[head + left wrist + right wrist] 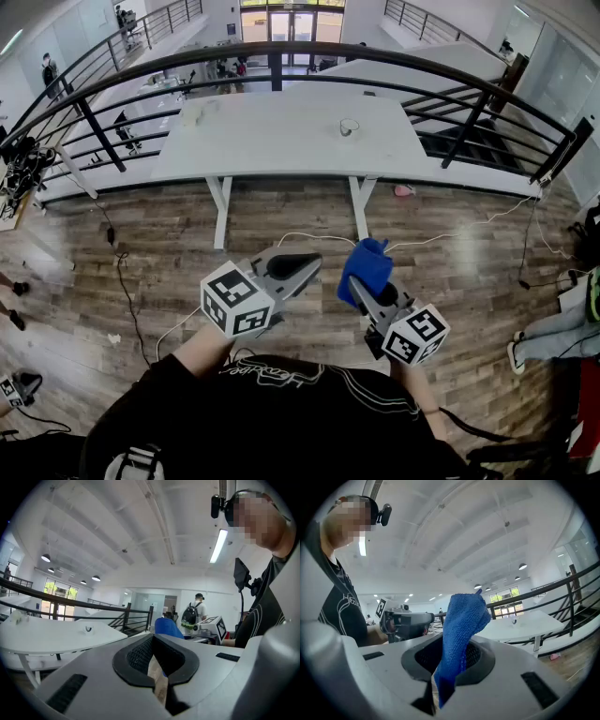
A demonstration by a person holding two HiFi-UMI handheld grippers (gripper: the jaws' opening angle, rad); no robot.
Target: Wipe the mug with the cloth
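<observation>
Nearest the lens, the left tool (307, 266) is seen clenched with nothing gripped, while the right tool (364, 289) is clamped on the cloth (367, 266), which is pinched low so that most of it stands loose above the jaws. The mug (349, 127) is left untouched on the surface (272, 131), well apart from both tools, with bare floor and a white cable (309, 236) lying between.

Several failures can be expected from here. If the mug is rubbed while unheld, it is likely to be pushed along the surface or tipped, since nothing braces it; the left tool would first have to be opened and set around it. The cloth may be dragged out of the jaws if it is pressed hard against the mug, because so little of it is caught. The cable could be snagged underfoot as the surface is approached.
</observation>
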